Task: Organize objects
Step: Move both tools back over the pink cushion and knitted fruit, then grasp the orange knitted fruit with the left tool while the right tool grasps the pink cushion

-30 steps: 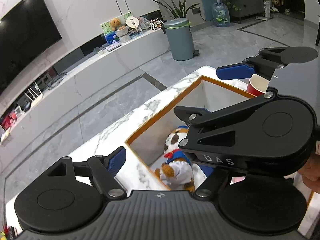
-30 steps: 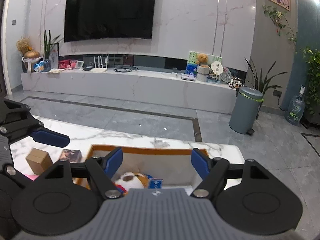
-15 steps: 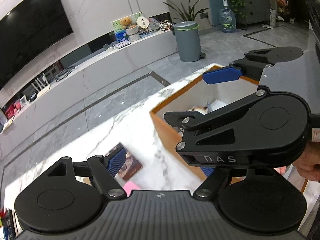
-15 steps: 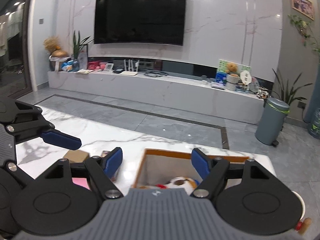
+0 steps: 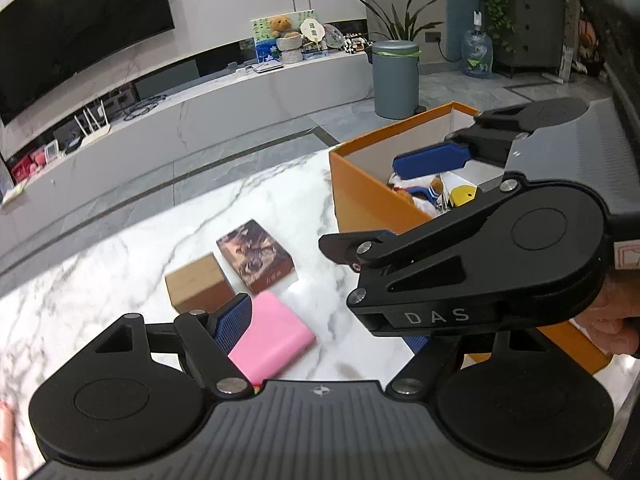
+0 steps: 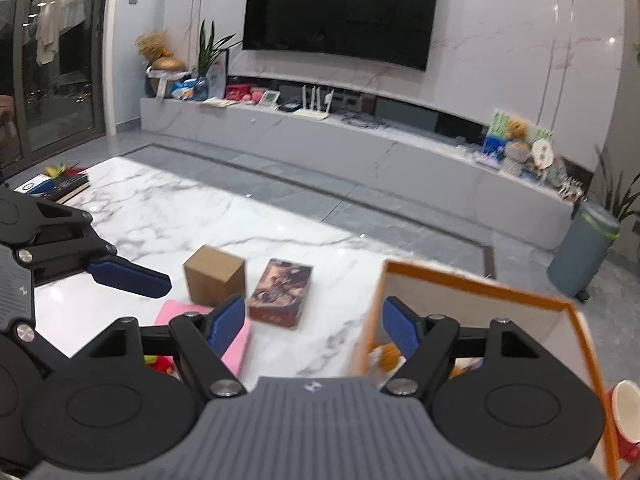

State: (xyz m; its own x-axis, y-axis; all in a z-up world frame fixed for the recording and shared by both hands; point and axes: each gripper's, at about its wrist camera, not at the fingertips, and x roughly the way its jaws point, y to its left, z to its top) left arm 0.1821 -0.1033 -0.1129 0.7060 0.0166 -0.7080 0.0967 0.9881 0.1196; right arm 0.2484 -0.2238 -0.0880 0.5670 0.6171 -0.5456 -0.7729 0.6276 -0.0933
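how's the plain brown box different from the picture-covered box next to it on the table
The plain brown box is bare cardboard with no print; the picture-covered box carries dark brown artwork on top and a red edge with lettering. The brown box stands taller and blockier, while the picture-covered box lies flat and thin. The brown box sits farther from the orange bin; the picture-covered box lies nearer it. Both rest on the marble table, outside the bin, with neither gripper touching them.

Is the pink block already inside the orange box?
No, the pink block lies on the marble table beside the brown carton, outside the orange box.
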